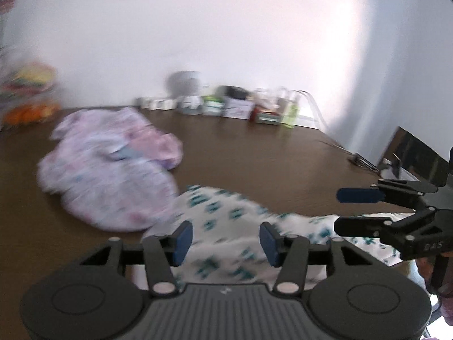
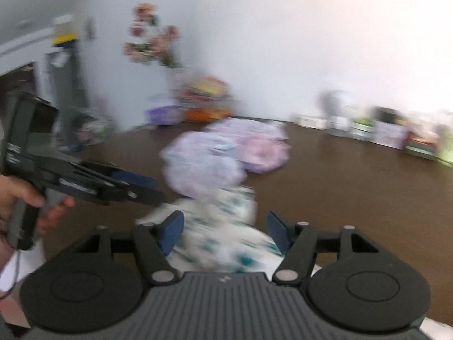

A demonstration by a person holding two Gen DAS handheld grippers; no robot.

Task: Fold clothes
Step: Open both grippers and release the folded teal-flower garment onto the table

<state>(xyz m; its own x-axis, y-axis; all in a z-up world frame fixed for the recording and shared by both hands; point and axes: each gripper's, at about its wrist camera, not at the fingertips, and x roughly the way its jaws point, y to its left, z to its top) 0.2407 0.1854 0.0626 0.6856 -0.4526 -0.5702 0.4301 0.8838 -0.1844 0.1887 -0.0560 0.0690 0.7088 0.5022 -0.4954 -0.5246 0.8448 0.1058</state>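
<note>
White teal-print garment lies below both parted, empty tools.

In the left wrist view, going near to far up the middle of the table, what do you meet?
Left gripper, jaws open over the white garment with teal print → pink and lilac clothes pile → bare brown table → row of small boxes and containers along the white wall.

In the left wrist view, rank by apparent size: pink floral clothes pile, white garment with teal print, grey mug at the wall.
1. Pink floral clothes pile
2. White garment with teal print, partly hidden and nearer, so unsure against the pile
3. Grey mug, farthest away
</note>
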